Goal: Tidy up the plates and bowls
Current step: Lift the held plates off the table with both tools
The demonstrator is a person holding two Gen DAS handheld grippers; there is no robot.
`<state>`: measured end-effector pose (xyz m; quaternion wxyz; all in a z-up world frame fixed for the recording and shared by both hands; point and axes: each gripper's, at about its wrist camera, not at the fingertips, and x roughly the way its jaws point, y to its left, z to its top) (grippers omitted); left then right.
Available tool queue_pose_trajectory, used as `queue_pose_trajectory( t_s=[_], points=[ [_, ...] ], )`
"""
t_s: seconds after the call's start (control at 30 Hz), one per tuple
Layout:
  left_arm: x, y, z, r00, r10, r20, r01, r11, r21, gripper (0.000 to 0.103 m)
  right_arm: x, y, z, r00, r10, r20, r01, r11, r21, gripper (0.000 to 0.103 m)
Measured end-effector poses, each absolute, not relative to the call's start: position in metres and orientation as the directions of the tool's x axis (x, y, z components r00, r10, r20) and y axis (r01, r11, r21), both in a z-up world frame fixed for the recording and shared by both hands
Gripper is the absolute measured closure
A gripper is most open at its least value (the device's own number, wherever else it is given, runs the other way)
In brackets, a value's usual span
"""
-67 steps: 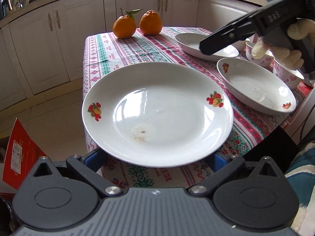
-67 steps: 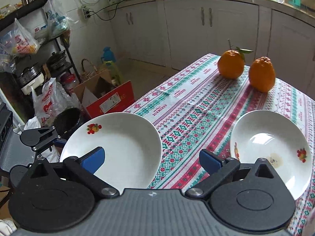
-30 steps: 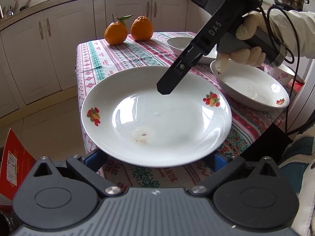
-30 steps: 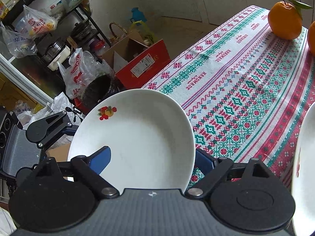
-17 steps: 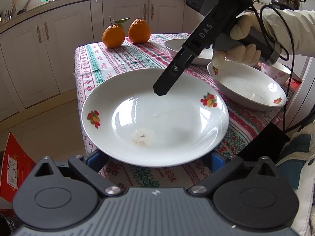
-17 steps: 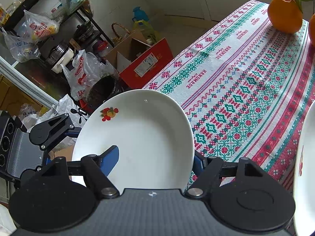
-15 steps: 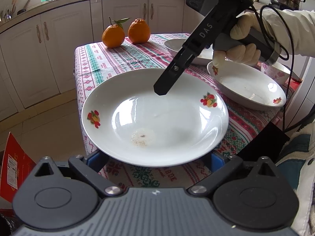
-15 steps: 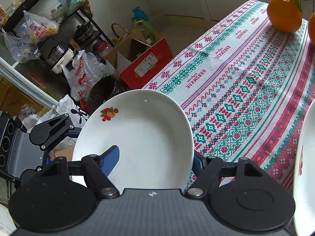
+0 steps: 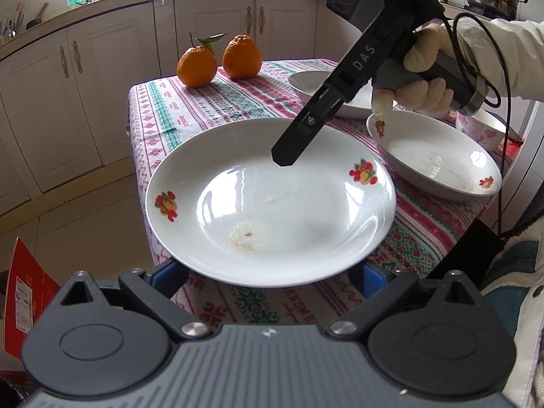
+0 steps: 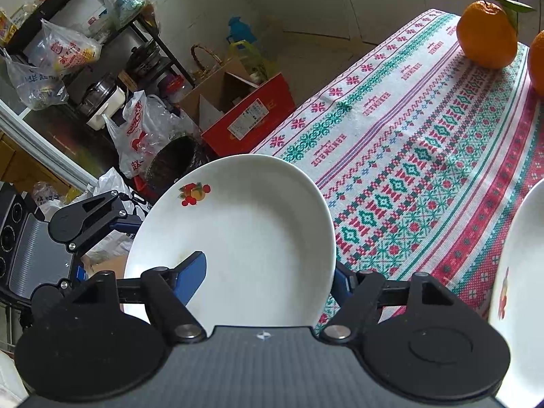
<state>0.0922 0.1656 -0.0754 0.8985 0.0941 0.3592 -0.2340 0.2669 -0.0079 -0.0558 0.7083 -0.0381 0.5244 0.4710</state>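
White plate [image 10: 238, 238] sits pinched in the down-tilted right claw [image 10: 268, 272], apparently gripped; left claw [image 9: 268, 272] gapes beneath.

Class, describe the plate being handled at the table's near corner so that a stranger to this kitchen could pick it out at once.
Start at the table under the patterned tablecloth, where two oranges sit at the far end. The plate hangs over the opposite near corner. Unlike the other white dishes to its right, it has a brownish smudge in its well and the right gripper reaching onto its rim.
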Motion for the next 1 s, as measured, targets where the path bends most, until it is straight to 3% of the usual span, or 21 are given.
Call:
queue_pose_trajectory(
  t_s=[1.0],
  points=[
    [0.169,0.166,-0.077,0.612,-0.373,-0.698,0.535,0.845,0.018,0.004,0.332,-0.012,-0.057,0.118,0.606,-0.787,-0.685,0.623,0.377,0.024]
  ],
)
